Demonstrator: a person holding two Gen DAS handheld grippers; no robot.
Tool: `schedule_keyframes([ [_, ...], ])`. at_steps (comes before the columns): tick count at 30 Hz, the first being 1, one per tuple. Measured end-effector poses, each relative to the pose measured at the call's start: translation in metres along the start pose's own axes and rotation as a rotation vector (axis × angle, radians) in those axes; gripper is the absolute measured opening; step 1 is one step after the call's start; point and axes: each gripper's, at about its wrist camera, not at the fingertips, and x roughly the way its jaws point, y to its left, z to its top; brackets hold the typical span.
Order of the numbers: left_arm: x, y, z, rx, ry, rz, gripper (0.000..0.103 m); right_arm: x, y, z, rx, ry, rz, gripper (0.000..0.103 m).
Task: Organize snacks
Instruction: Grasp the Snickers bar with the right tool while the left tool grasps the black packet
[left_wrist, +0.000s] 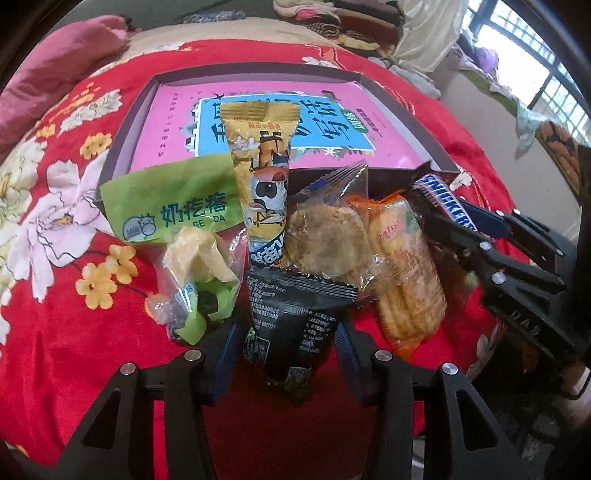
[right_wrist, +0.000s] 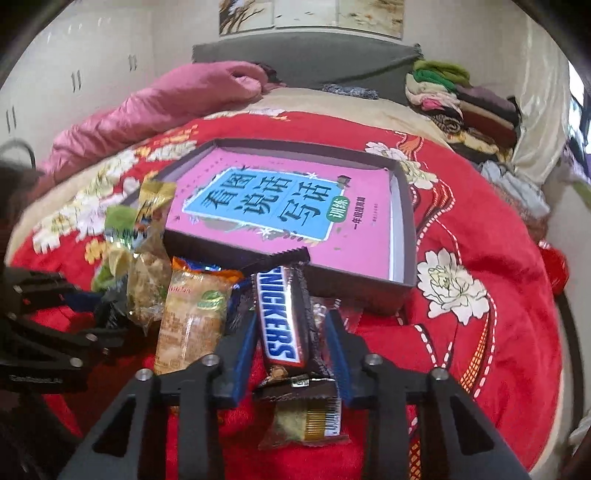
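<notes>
My left gripper (left_wrist: 286, 332) is shut on a black snack packet (left_wrist: 291, 321), with a blue pad against each side. A tall yellow packet (left_wrist: 264, 155), a green packet (left_wrist: 170, 206), a clear-wrapped round cake (left_wrist: 325, 229) and an orange cracker pack (left_wrist: 402, 266) are bunched in front of it. My right gripper (right_wrist: 291, 325) is shut on a Snickers bar (right_wrist: 280, 317), which points toward a dark shallow box (right_wrist: 351, 284). A pink book (right_wrist: 258, 206) lies in the box. A brown-and-gold wrapper (right_wrist: 306, 421) lies under the bar. The left gripper (right_wrist: 107, 314) shows at the left edge, the right gripper (left_wrist: 450, 214) at the right.
Everything rests on a red floral blanket (left_wrist: 74, 295) on a bed. A pink pillow (right_wrist: 166, 99) lies at the far left of the bed. Folded clothes (right_wrist: 461, 99) are stacked at the far right. A window (left_wrist: 535, 55) is beyond the bed's right side.
</notes>
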Motion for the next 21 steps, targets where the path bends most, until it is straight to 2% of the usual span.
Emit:
schedule_keyframes([
  [3, 0.000, 0.000, 0.000, -0.008, -0.005, -0.004, 0.046, -0.005, -0.013, -0.001, 0.067, -0.014, 0.038, 0.030],
  [10, -0.003, 0.010, -0.001, -0.055, -0.017, -0.055, 0.039, -0.013, -0.023, -0.005, 0.135, -0.034, 0.111, 0.030],
  [13, -0.007, 0.014, -0.002, -0.072, -0.021, -0.105, 0.038, -0.018, -0.026, -0.005, 0.150, -0.047, 0.121, 0.030],
  [21, -0.017, 0.012, -0.009, -0.065, -0.026, -0.139, 0.037, -0.026, -0.031, -0.007, 0.183, -0.064, 0.133, 0.030],
])
